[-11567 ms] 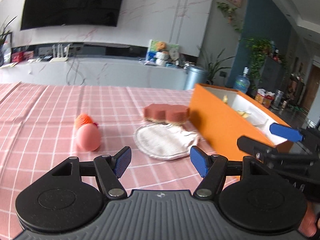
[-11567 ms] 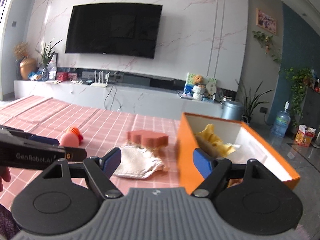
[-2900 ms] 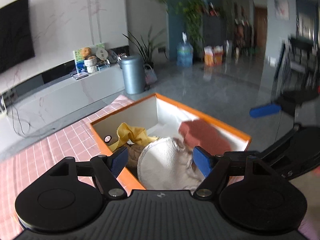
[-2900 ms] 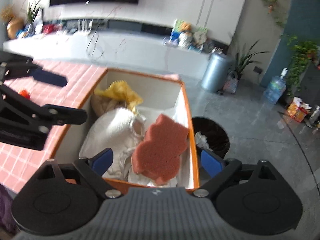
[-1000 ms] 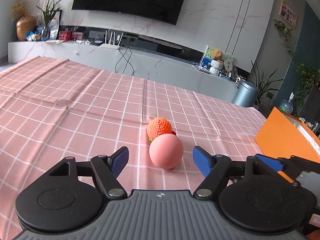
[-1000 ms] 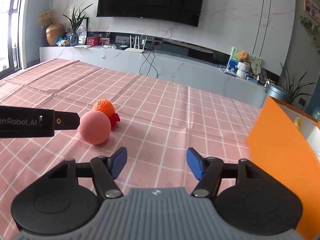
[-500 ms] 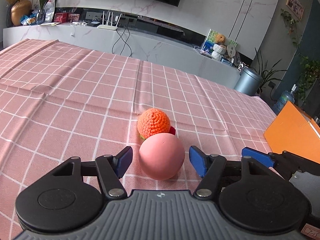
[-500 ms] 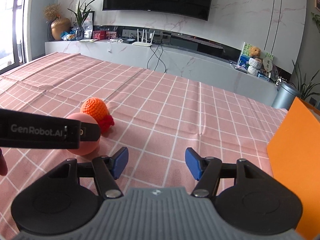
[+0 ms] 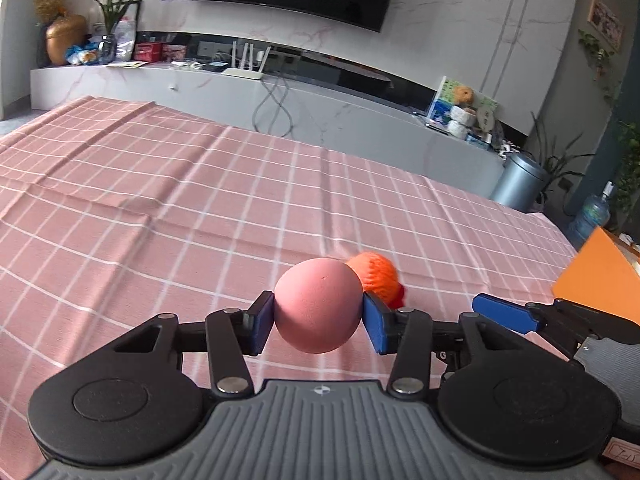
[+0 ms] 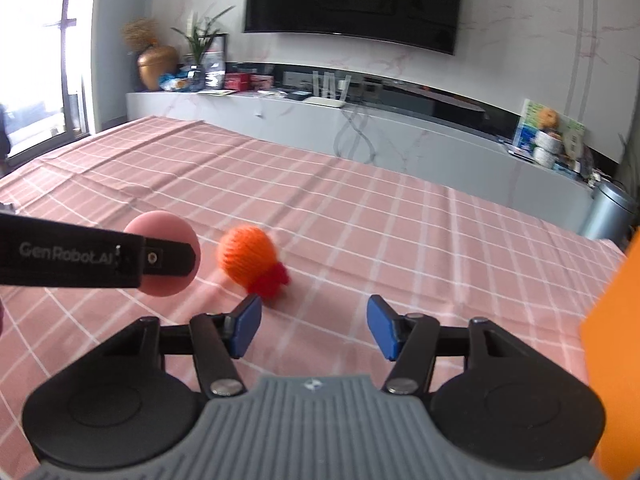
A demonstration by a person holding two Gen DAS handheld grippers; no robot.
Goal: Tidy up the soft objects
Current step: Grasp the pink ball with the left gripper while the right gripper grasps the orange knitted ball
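Closing on the pink ball (image 9: 318, 306), the left hand-held gripper (image 9: 319, 323) fills the lower part of the left wrist view, its two blue pads (image 9: 262, 322) touching the ball on either side so that the ball sits squarely between them. Just behind the ball and to its right lies the orange knitted toy (image 9: 376, 278), with a bit of red at its lower end; whether the two touch cannot be told. Both rest on the surface (image 9: 160, 208), which is covered by a pink cloth with a white grid. At the right of this view a blue fingertip of the right hand-held gripper (image 9: 502, 314) reaches in, and beyond it stands a corner of the orange box (image 9: 600, 280).

From the right wrist view, the right hand-held gripper (image 10: 312, 330) hovers low over the cloth with its jaws about half open and closing; nothing is between them. The orange knitted toy (image 10: 248, 260) lies on the surface (image 10: 360, 220) just beyond its left pad (image 10: 246, 326) and apart from it. To the left the pink ball (image 10: 164, 256) is partly hidden by the black finger of the left hand-held gripper (image 10: 96, 258), which crosses in front of it. The orange box (image 10: 612, 340) shows as a wall along the right edge.
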